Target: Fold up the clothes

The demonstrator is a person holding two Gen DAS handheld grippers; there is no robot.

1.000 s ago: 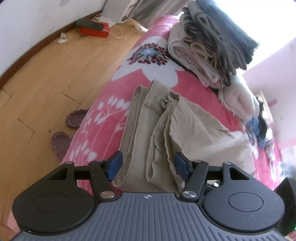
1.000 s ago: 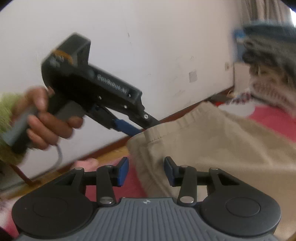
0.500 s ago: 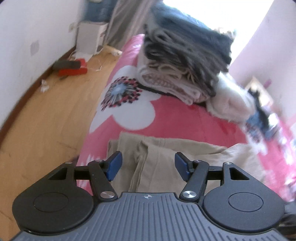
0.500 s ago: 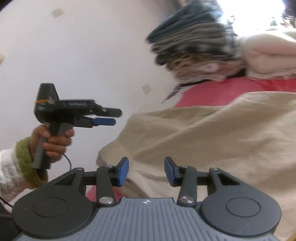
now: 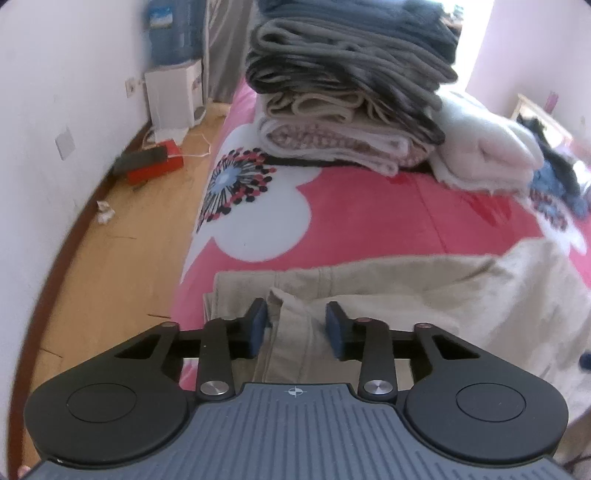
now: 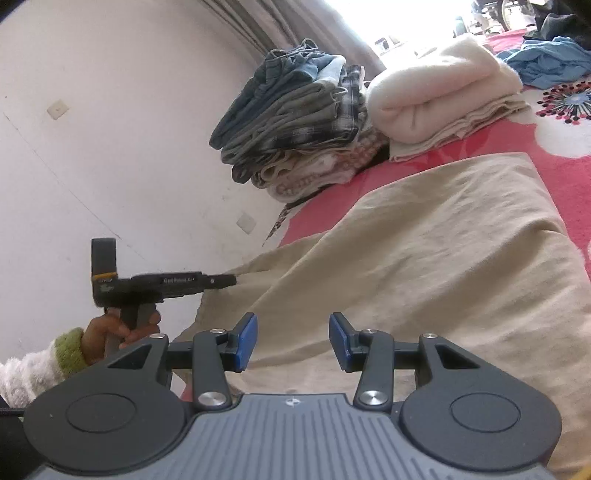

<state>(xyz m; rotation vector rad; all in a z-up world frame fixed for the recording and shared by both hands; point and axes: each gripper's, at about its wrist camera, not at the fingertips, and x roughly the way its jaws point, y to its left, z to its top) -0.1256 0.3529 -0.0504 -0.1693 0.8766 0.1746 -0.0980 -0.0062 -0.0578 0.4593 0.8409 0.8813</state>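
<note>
Pink floral bed (image 5: 369,206), one beige garment (image 5: 406,288), left tool (image 5: 296,325) closing around its edge, right tool (image 6: 292,341) spread.

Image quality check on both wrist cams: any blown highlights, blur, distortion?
Left wrist view: window clipped to white, folded stack slightly smeared, floor edge bowed by the fisheye. Right wrist view: window blown out too, beige trousers sharp and evenly lit, horizon strongly tilted.
</note>
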